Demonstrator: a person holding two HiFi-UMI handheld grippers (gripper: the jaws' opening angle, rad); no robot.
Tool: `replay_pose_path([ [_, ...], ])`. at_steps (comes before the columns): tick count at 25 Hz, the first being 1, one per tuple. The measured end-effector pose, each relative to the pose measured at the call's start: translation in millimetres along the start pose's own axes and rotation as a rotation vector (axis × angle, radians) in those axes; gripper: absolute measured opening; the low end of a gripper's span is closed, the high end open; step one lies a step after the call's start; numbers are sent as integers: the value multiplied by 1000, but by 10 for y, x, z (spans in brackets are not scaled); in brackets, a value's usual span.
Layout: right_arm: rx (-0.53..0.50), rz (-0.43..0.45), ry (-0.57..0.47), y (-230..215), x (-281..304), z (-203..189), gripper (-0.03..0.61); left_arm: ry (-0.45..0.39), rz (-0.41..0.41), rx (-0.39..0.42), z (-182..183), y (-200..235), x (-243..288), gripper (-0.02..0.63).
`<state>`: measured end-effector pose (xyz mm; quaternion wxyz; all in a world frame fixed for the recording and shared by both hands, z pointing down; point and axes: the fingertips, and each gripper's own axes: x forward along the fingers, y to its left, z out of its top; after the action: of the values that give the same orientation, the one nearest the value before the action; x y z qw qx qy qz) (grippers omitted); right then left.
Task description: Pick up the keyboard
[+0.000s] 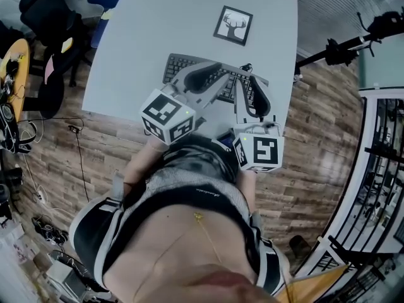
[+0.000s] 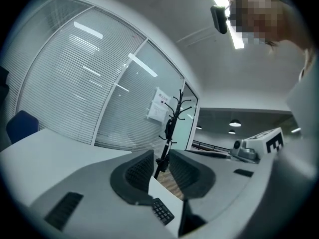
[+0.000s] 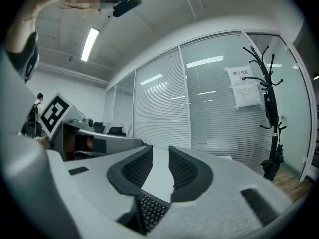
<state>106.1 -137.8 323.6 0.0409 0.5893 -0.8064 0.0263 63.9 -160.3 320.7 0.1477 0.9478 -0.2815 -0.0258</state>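
A dark keyboard [image 1: 180, 65] lies near the front edge of the white table [image 1: 158, 24]. Both grippers reach over it from the near side. My left gripper [image 1: 218, 69] hangs over the keyboard's middle, its jaws drawn together with only a slit between the pads. In the left gripper view [image 2: 161, 159] a corner of the keyboard [image 2: 162, 211] shows low down under the jaws. My right gripper [image 1: 251, 84] is over the keyboard's right end. Its pads [image 3: 160, 159] stand a little apart with only table showing between them, and the keys [image 3: 151, 209] lie beneath.
A framed deer picture [image 1: 233, 25] lies on the table beyond the keyboard. Dark chairs [image 1: 47, 17] stand left of the table and a black stand [image 1: 341, 46] at the right over wooden floor. A coat rack [image 2: 172, 128] stands by the glass wall.
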Motion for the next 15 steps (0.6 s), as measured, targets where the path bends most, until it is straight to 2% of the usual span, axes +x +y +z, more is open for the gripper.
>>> replay_pose_path([
  [15, 6, -13, 50, 15, 172, -110, 104, 25, -2, -11, -29, 204, 21, 91],
])
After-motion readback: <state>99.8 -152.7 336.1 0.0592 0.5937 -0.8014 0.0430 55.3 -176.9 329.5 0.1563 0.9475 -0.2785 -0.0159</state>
